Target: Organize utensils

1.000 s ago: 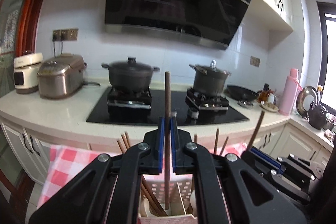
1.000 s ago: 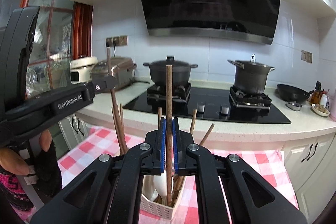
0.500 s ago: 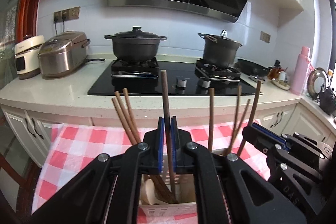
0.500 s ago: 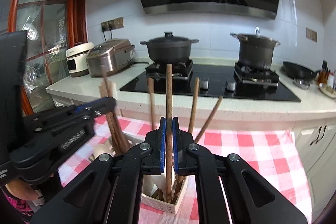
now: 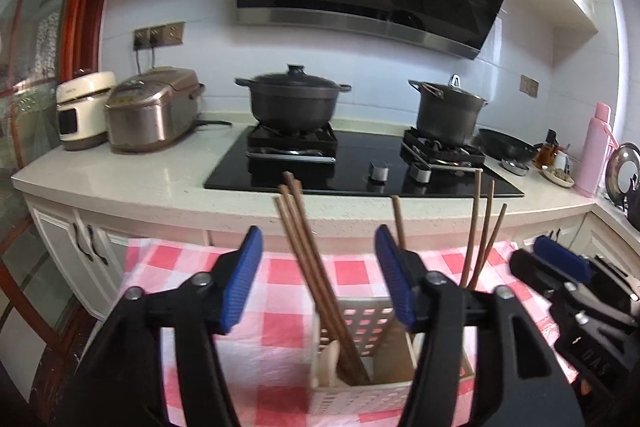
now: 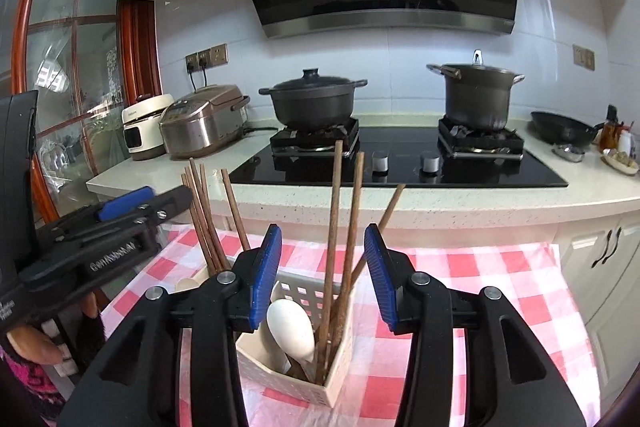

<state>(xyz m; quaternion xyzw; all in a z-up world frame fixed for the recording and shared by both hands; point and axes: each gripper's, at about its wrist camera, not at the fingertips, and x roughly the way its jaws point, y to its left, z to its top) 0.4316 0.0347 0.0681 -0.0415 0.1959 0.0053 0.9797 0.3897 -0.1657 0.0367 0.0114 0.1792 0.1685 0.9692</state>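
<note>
Lower centre, both views: white holder point(image 6: 338, 367) on checked cloth point(image 6: 500, 291).
Left gripper point(image 5: 318, 279): jaws wide apart, nothing held.
Right gripper point(image 6: 322, 273): jaws wide apart, nothing held.
Chopsticks point(image 6: 332, 259): standing in holder, leaning, some between right fingers, untouched.
White spoon point(image 6: 290, 327): in holder, bowl up.
</note>
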